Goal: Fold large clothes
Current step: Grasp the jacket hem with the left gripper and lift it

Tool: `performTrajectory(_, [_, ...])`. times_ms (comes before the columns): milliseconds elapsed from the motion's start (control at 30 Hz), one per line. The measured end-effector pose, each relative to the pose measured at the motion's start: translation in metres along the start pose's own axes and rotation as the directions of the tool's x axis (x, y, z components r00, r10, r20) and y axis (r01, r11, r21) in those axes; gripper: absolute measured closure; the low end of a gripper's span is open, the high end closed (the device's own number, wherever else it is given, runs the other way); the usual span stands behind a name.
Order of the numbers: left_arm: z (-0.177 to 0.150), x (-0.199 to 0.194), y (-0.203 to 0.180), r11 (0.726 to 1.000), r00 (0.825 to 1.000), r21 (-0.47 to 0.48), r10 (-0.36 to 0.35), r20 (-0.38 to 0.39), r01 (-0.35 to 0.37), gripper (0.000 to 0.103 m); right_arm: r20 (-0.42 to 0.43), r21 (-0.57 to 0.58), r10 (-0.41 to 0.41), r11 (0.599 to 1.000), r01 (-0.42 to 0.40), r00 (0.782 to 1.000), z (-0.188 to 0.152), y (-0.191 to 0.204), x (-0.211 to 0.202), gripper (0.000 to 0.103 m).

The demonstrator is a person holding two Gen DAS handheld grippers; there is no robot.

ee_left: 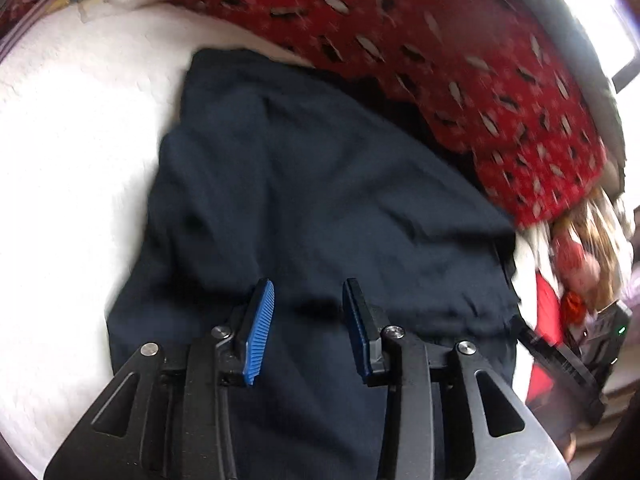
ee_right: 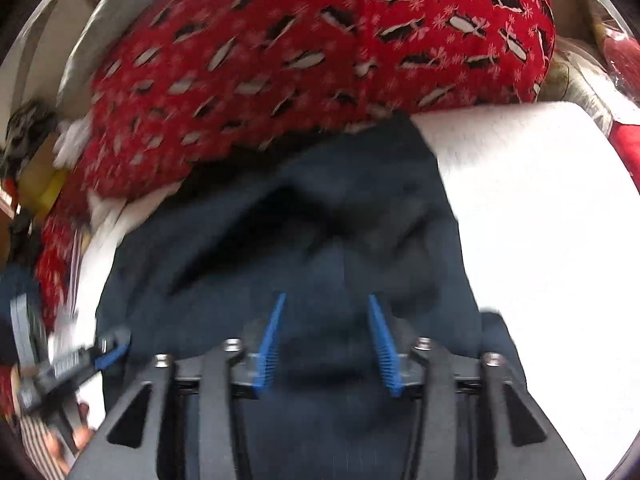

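Hovering over the navy garment [ee_left: 304, 184] on the white bed [ee_left: 68, 152]: left gripper [ee_left: 308, 328] and right gripper [ee_right: 327, 340] both parted, empty. Regrip matching hem corners, frame bottom, for an even fold.

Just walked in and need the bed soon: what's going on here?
A person with a gripper in each hand is folding a dark navy garment on a white bedcover, beside a red penguin-print blanket. The left gripper and right gripper both stand open above the cloth, holding nothing. The garment lies partly folded and rumpled.
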State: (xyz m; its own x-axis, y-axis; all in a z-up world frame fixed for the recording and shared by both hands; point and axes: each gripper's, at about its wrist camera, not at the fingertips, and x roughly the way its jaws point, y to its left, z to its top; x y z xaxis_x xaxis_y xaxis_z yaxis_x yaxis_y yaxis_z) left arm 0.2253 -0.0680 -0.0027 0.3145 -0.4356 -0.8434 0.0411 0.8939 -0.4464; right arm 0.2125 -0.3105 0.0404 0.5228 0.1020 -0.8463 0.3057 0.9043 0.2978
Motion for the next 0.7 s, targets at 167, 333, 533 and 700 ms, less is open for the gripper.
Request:
performTrajectory(167, [-0.058,-0.007,-0.004,0.996,0.985,0.063,0.069,-0.157,-0.06,0.068,-0.173,0.031,-0.03,0.999,0.035,0.985,-0.068,-0.018,-0.003,0.048])
performTrajectory(333, [-0.109,-0.033,0.001,0.984,0.971,0.144,0.132,-0.201,-0.104,0.058,-0.18,0.157,0.066,0.987,-0.037,0.981,-0.121,-0.05,-0.035,0.048])
performTrajectory(533, [-0.145,-0.065,0.023,0.986,0.956,0.149,0.109,-0.273,-0.07,0.058,-0.146,0.185,0.095,0.98,-0.067,0.985,-0.152,-0.076,-0.084,0.048])
performTrajectory(700, [-0.157,-0.102,0.067,0.989,0.968,0.121,0.114,-0.225,-0.089,0.054,-0.104,0.221,0.024,0.975,-0.001,0.994,-0.175,-0.122,-0.121,0.038])
